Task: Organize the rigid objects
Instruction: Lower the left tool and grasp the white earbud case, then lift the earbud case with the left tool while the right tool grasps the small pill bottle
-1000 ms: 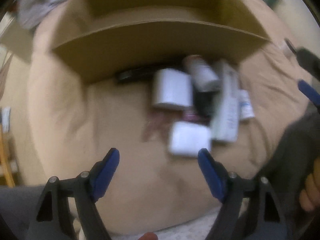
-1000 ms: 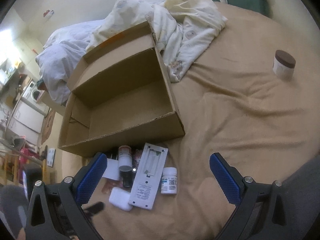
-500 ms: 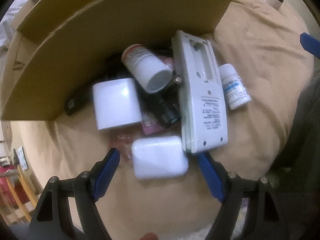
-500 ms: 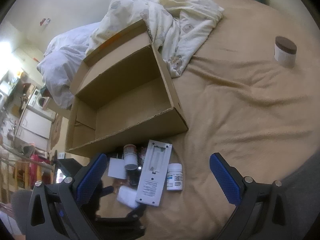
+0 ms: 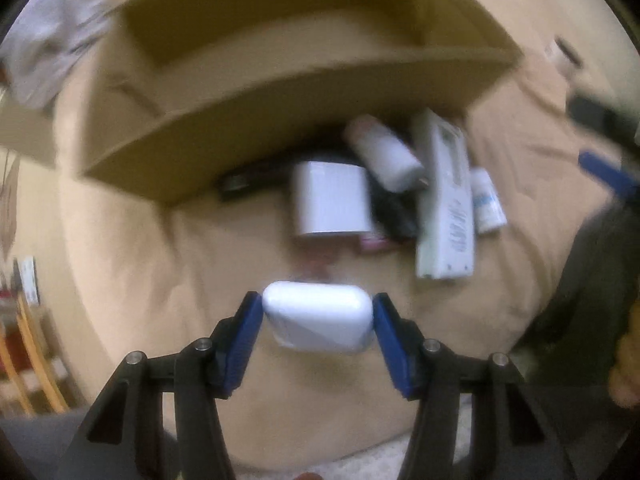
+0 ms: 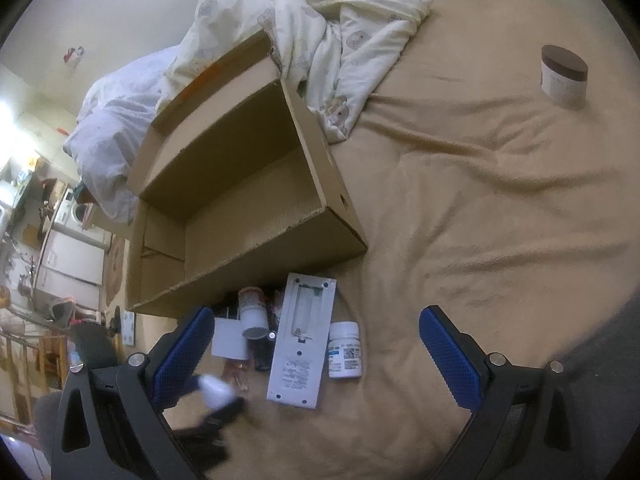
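Note:
My left gripper (image 5: 318, 316) is shut on a white rounded case (image 5: 318, 322) and holds it above the tan blanket; the case also shows in the right wrist view (image 6: 216, 394). Beyond it lies a pile: a white square block (image 5: 330, 202), a white tube bottle (image 5: 386, 156), a long white remote (image 5: 444, 204) and a small pill bottle (image 5: 486, 202). An open, empty cardboard box (image 6: 240, 200) stands behind the pile. My right gripper (image 6: 316, 356) is open and empty, hovering above the remote (image 6: 302, 340) and pill bottle (image 6: 345, 350).
A brown-lidded jar (image 6: 564, 74) stands far right on the blanket. A crumpled cream duvet (image 6: 332, 36) and a pale pillow (image 6: 108, 120) lie behind the box. Dark objects (image 5: 248, 178) lie against the box's front wall.
My left gripper closed on the white rounded case and lifted it back from the pile. The right gripper stayed nearly still.

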